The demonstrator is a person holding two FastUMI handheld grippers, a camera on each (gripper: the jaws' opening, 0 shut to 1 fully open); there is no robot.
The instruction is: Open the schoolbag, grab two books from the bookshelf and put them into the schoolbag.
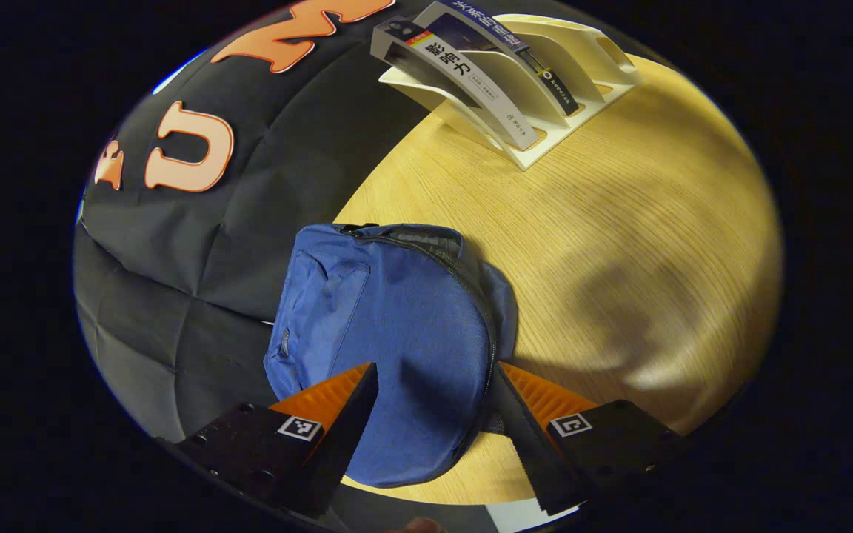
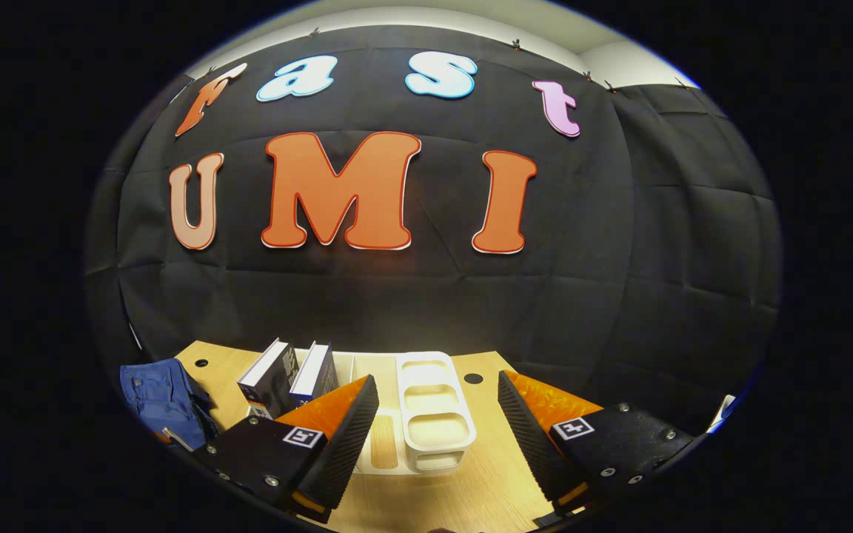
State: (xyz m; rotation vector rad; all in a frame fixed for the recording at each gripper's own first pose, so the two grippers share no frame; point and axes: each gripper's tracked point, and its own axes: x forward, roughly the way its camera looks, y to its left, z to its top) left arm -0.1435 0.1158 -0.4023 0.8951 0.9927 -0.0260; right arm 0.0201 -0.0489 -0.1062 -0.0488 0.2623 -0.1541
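A blue schoolbag (image 1: 389,326) stands on the wooden table (image 1: 619,244), its zipper running along the top and side. My left gripper (image 1: 434,403) is open, its fingers on either side of the bag's near part, apart from the cloth as far as I can tell. Two books (image 1: 471,74) lean in a white slotted bookshelf (image 1: 567,96) at the far end. In the right gripper view the same books (image 2: 289,377) stand in the bookshelf (image 2: 426,411), and the schoolbag (image 2: 164,400) is at the far left. My right gripper (image 2: 437,426) hangs open above the rack, holding nothing.
The black cloth wall (image 1: 197,244) rises close behind the bag and table. Bare wood lies to the right of the bag. Two small dark holes (image 2: 473,378) mark the tabletop near the rack.
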